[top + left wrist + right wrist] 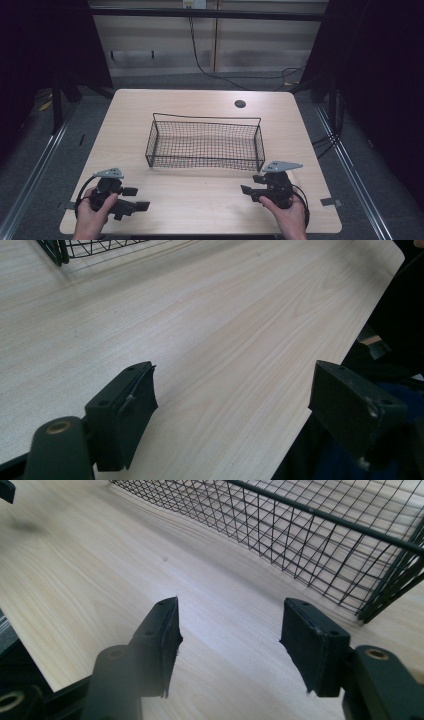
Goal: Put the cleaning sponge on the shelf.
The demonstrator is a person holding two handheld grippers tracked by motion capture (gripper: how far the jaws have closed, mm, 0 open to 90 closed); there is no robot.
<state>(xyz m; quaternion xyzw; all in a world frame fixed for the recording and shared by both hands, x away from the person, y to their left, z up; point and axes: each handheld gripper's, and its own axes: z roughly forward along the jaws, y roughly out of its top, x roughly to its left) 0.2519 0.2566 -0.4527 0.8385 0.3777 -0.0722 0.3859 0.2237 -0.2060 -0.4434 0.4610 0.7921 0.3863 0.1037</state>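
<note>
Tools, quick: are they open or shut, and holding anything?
Left tool: open, holding nothing, over the table.
Right tool: open, holding nothing, beside the wire basket.

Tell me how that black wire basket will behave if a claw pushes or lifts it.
The wire basket is open mesh, so probably light and stiff. Low, wide and flat-bottomed, it should slide on the smooth table rather than tip. Gripped by one end, it may tilt.

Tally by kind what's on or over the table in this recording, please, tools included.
Wire basket: 1, black mesh, nothing visible inside.
Handheld tools: 2, the left tool and the right tool, both with jaws apart and holding nothing.
Total: 3 things on or over the wooden table.
</note>
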